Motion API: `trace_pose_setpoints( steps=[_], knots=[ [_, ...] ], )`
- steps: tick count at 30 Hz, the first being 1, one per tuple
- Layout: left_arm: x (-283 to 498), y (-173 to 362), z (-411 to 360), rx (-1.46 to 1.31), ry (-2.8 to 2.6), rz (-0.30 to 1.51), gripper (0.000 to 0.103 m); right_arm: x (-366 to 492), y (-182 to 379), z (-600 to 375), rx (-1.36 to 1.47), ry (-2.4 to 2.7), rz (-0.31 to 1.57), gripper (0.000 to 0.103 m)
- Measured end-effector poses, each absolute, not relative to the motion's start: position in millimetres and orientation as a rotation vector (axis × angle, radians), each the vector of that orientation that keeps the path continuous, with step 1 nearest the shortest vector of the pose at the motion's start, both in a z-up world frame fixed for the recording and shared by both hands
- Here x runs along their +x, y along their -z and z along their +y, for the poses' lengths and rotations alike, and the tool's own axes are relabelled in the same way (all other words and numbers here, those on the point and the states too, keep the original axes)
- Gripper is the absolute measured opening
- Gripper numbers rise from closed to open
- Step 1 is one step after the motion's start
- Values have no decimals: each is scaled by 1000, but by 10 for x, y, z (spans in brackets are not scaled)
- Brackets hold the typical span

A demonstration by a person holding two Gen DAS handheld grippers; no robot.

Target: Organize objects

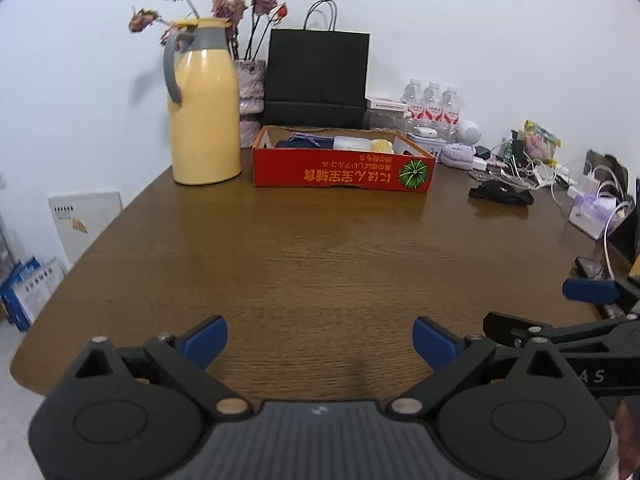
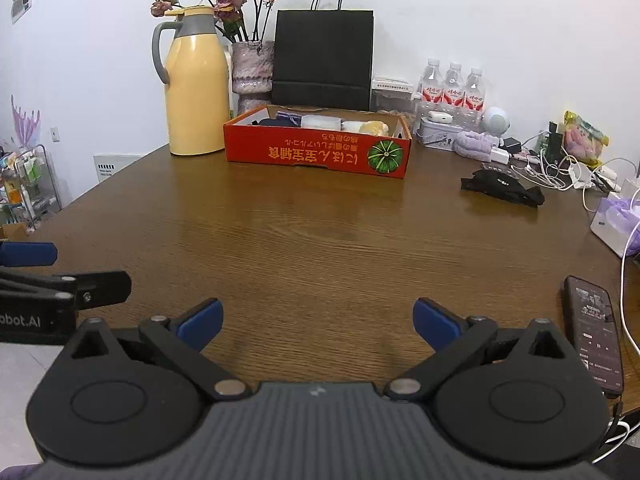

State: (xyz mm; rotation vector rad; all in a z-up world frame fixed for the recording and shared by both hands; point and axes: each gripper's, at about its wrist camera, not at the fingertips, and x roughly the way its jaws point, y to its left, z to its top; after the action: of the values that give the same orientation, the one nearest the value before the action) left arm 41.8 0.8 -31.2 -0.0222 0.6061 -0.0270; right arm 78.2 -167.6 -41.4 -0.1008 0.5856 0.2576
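A red cardboard box (image 1: 344,172) (image 2: 316,154) with a pumpkin picture sits at the far middle of the brown table (image 1: 304,256) (image 2: 320,232). Inside it lie a dark pouch, a clear container and a pale yellow item. A black clip-like object (image 1: 500,194) (image 2: 502,189) lies on the table right of the box. My left gripper (image 1: 320,340) is open and empty, low over the near table edge. My right gripper (image 2: 318,322) is open and empty beside it; it also shows at the right edge of the left wrist view (image 1: 588,292).
A yellow thermos jug (image 1: 204,104) (image 2: 194,84), a vase of dried roses (image 2: 252,68) and a black paper bag (image 1: 318,80) (image 2: 323,60) stand behind the box. Water bottles (image 2: 452,88), chargers and cables (image 2: 560,168) crowd the right. A phone (image 2: 594,332) lies near right.
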Motion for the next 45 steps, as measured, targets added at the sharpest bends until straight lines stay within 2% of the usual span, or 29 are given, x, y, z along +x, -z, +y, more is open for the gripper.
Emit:
trace_pose_setpoints(
  steps=[45],
  knots=[
    [416, 309, 90, -13, 8, 589, 100, 725, 395, -1793, -92, -250, 531, 103]
  ],
)
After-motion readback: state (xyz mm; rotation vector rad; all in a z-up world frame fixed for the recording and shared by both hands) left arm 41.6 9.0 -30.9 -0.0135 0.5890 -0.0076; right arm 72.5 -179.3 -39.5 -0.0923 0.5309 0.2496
